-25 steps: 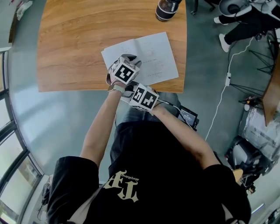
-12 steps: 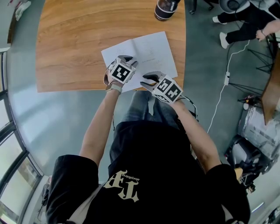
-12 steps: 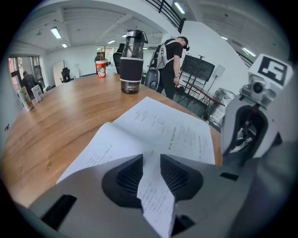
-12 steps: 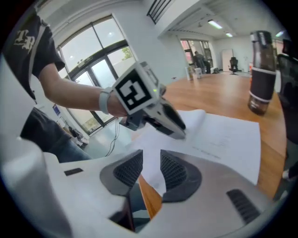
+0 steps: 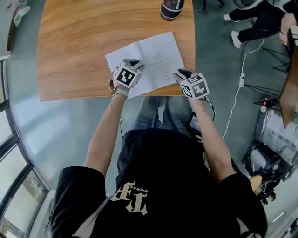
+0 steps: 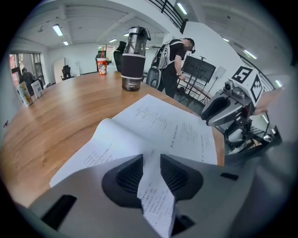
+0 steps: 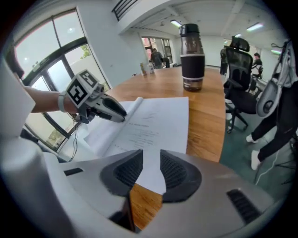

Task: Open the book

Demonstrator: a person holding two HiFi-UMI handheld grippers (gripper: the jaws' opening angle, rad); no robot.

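Note:
The book (image 5: 156, 56) lies open on the wooden table (image 5: 79, 46), close to its near edge, with both white printed pages showing. My left gripper (image 5: 136, 62) rests on the near part of the left page. In the left gripper view that gripper (image 6: 151, 160) is shut on a lifted page, which runs up between its pads. My right gripper (image 5: 180, 73) is at the near right corner of the book. In the right gripper view it (image 7: 151, 160) stands slightly open, with the flat page corner and bare wood seen through the gap.
A dark bottle (image 5: 171, 9) stands at the far table edge behind the book. Right of the table are grey floor, a white cable (image 5: 237, 97), an office chair (image 7: 240, 79) and a seated person (image 5: 260, 18). My own legs are under the near edge.
My right gripper has swung from beside the left gripper, rightward along the table's near edge, to the book's right corner. The left gripper and the book have stayed put.

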